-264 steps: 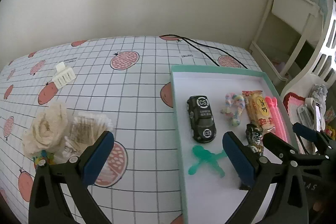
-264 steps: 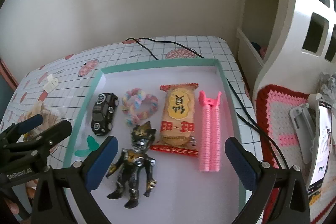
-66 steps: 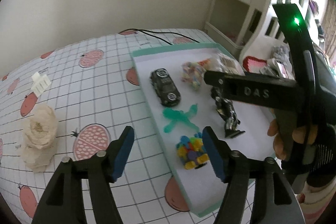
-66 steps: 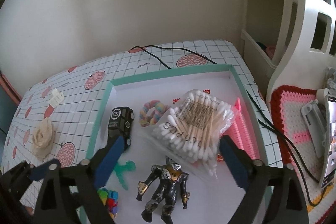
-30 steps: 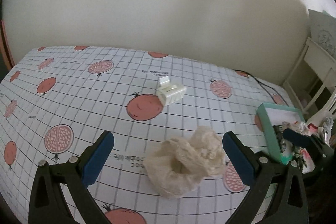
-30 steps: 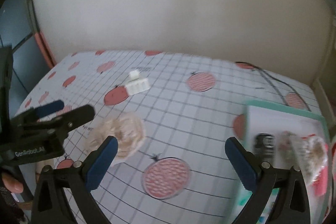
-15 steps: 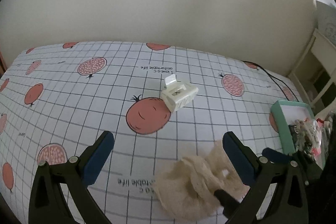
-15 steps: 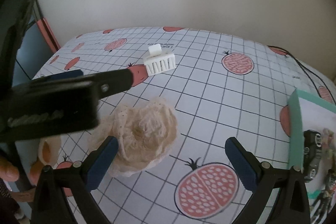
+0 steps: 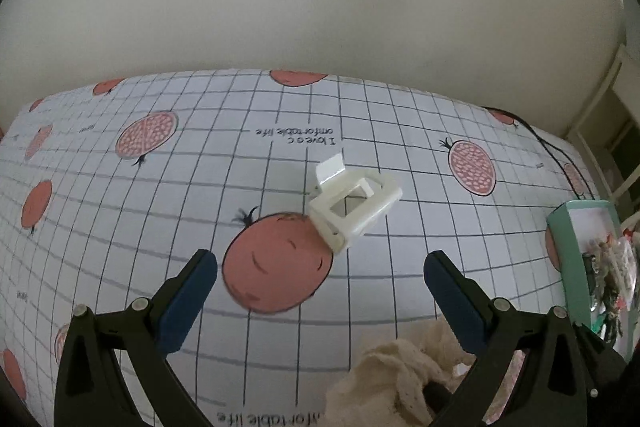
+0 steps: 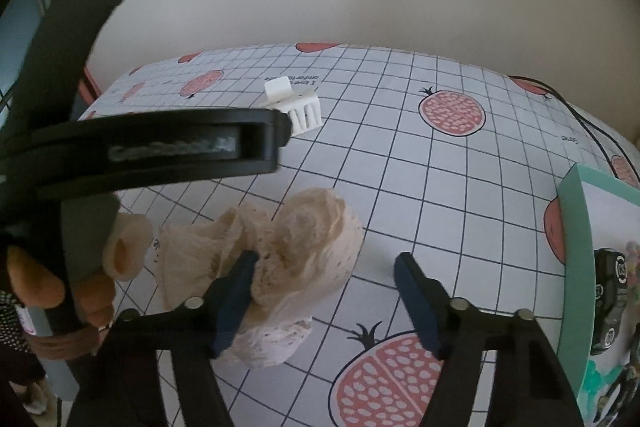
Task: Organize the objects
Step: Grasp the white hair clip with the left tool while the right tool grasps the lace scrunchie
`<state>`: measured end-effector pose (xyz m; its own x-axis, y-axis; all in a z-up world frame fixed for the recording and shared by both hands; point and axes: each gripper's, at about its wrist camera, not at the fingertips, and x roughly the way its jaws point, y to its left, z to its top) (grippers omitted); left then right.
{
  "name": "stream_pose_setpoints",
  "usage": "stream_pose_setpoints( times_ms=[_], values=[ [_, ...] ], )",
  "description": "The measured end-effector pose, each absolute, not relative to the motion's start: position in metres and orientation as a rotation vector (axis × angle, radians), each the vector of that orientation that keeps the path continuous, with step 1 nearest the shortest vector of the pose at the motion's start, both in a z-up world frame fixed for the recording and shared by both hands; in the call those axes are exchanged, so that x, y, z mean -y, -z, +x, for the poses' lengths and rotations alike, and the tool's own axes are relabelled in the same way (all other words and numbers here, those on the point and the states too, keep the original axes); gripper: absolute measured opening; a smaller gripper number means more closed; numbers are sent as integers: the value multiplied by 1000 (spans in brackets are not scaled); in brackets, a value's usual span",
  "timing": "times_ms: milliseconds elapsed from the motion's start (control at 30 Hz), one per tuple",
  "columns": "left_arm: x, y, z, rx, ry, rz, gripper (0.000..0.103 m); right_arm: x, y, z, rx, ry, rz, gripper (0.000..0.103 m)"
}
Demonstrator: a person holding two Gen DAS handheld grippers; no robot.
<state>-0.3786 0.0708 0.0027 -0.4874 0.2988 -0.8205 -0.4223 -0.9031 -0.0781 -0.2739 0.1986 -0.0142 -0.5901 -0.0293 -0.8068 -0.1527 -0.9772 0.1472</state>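
Looking along the left gripper (image 9: 320,279): jaws spread wide, nothing between them. White plastic claw hair clip (image 9: 352,205) lies ahead on the grid-and-pomegranate printed surface (image 9: 120,227), long axis running from lower left to upper right, overlapping the edge of a pomegranate print. Cream lace scrunchie (image 9: 404,375) sits low in frame, near the right finger. Teal-rimmed tray (image 9: 560,247) at far right.

Right wrist view: right gripper (image 10: 324,299) jaws apart; left blue pad touches the scrunchie (image 10: 288,267), right pad clear of it. Hair clip (image 10: 298,107) further back, teeth pointing toward the camera. Tray (image 10: 572,267) at right holds a black toy car (image 10: 608,303).
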Motion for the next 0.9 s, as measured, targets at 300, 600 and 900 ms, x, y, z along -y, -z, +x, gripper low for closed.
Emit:
stream_pose_setpoints(
  times_ms=[300,600,900],
  values=[
    [-84,7,-398,-194,-2405,-1319,103,-213,14,-278,-318,-2700,-1367,47],
    [-95,13,-406,-190,-2410,-1328,96,-220,12,-275,-328,-2696,-1366,40],
    [-102,15,-403,-198,-2405,-1327,55,-225,11,-273,-337,-2698,-1364,33]
  ],
)
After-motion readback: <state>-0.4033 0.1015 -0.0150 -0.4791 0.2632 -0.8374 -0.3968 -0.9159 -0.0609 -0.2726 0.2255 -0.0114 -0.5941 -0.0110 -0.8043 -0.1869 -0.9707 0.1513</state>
